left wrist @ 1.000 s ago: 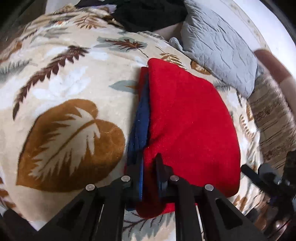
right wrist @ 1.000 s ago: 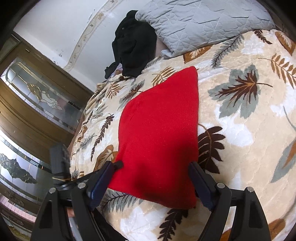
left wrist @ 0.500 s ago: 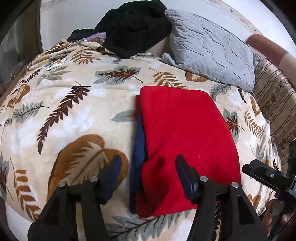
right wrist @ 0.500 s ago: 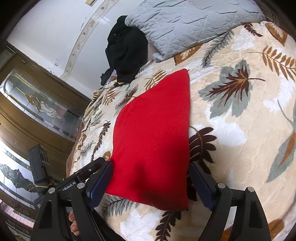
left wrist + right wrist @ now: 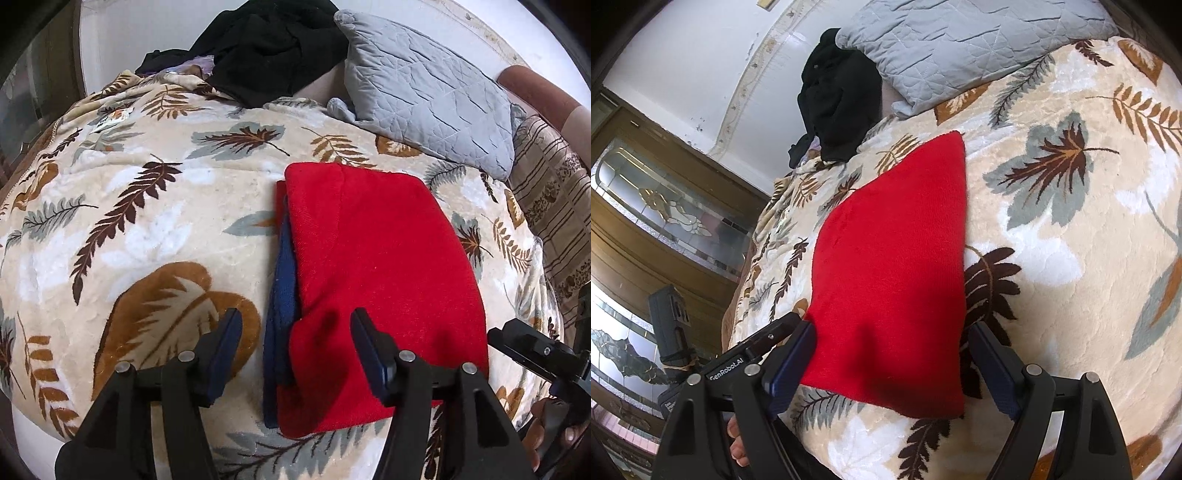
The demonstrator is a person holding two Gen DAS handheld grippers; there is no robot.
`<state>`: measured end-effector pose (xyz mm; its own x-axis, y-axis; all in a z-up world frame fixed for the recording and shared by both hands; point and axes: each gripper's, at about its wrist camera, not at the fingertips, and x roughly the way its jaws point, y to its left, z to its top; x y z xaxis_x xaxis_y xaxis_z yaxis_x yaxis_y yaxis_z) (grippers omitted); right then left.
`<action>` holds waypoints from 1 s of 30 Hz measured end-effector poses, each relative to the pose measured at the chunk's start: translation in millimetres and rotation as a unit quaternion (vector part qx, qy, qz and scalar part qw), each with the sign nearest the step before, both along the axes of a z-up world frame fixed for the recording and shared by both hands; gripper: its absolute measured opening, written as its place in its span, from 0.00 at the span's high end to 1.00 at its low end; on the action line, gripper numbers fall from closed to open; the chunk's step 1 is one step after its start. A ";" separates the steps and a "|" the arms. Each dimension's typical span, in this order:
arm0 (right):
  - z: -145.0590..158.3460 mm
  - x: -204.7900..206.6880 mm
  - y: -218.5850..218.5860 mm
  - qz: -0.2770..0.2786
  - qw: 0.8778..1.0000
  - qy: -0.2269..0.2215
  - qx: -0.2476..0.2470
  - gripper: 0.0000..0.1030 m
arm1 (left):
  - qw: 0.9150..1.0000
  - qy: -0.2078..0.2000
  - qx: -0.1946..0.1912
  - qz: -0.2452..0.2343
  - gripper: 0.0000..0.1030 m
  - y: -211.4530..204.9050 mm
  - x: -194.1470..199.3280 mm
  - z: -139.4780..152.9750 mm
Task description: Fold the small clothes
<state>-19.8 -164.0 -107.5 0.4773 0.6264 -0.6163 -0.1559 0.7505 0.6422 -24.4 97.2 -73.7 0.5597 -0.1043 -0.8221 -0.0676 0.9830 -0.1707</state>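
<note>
On the bed's leaf-patterned blanket [image 5: 155, 229] lies the folded red garment [image 5: 376, 280], flat, with a navy blue layer [image 5: 282, 295] showing along its left edge; a grey quilted pillow [image 5: 424, 92] and a heap of black clothes [image 5: 266, 48] sit beyond it near the wall. Over the garment's near end the left claw [image 5: 295, 347] hangs wide and holds nothing; the right claw [image 5: 890, 373] is likewise spread wide and empty, its fingers either side of the red cloth's near edge.

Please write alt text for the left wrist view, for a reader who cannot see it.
A folded red garment with a navy layer at its left edge lies on a leaf-patterned blanket. The open left gripper hovers over its near end.
</note>
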 end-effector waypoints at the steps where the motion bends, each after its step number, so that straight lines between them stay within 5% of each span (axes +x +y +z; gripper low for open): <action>1: -0.4 0.1 -0.5 -0.001 1.000 0.001 0.001 0.16 | 1.000 -0.002 -0.007 -0.001 0.40 0.8 0.9 1.1; 8: -0.6 11.9 -11.6 -0.018 1.000 0.004 0.008 0.15 | 0.998 -0.021 -0.065 -0.009 0.27 2.3 24.8 3.4; 11: -5.3 28.9 -15.6 -0.021 0.999 0.015 0.021 0.13 | 0.998 0.043 -0.035 -0.005 0.27 -0.6 46.2 -34.2; 15: -39.1 71.8 -16.8 -0.014 0.995 0.086 0.045 0.14 | 0.996 0.040 -0.084 0.006 0.28 8.4 44.1 -48.9; 17: -48.5 80.8 2.7 0.037 0.991 0.117 0.045 0.55 | 0.997 0.039 -0.072 0.002 0.28 6.0 43.9 -48.2; 20: -9.4 63.3 36.6 0.057 0.993 0.029 -0.097 0.59 | 0.996 0.040 -0.076 0.000 0.28 7.1 45.8 -49.0; 22: -18.4 65.1 35.2 0.050 0.993 0.042 -0.101 0.57 | 0.996 0.046 -0.082 0.000 0.29 7.2 46.2 -44.9; 24: -28.2 69.2 17.2 0.029 0.997 0.066 -0.038 0.49 | 0.996 0.035 -0.084 0.006 0.29 10.7 42.1 -29.7; 26: -24.6 66.8 1.2 0.007 0.998 0.059 -0.001 0.24 | 0.995 -0.003 -0.101 0.004 0.29 15.3 37.5 -12.9; 27: -19.8 65.6 -4.8 -0.002 0.999 0.045 0.006 0.22 | 0.994 -0.016 -0.110 -0.001 0.27 16.5 37.4 -8.2; 30: -19.0 75.1 -11.4 -0.016 0.998 0.043 0.032 0.19 | 0.995 0.021 -0.099 -0.012 0.25 10.2 48.7 -32.6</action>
<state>55.3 -175.4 -126.5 0.4452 0.6514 -0.6144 -0.0754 0.7110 0.6992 24.4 107.5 -106.2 0.5202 -0.2804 -0.8067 -0.0549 0.9316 -0.3593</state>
